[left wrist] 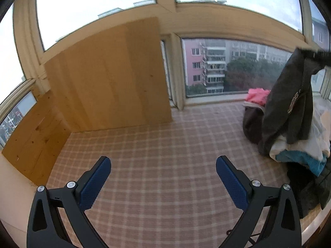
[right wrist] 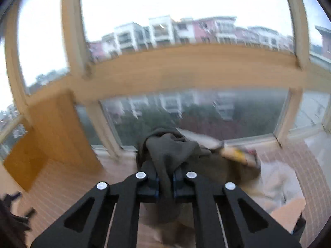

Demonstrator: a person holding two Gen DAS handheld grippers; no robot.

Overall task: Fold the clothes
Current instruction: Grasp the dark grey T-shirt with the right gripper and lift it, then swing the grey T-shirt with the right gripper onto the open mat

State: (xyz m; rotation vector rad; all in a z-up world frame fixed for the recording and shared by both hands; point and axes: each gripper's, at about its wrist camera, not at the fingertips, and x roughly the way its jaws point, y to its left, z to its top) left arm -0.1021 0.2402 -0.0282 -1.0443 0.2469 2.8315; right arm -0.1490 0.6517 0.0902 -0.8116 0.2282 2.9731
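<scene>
My right gripper point(right wrist: 165, 180) is shut on a dark grey garment point(right wrist: 171, 148) and holds it lifted; the cloth bunches over the fingers and hangs down. The same garment point(left wrist: 289, 101) hangs at the right of the left wrist view, held up from its top edge, with a small emblem on it. Its lower end rests on a pile of clothes point(left wrist: 302, 150). My left gripper point(left wrist: 163, 177) is open and empty, low over the checked cloth surface point(left wrist: 165, 144), left of the garment.
The pile holds white, teal, dark and pink items point(left wrist: 257, 96). Upright wooden boards point(left wrist: 107, 76) stand at the back left. Windows run along the far edge. The right wrist view is blurred.
</scene>
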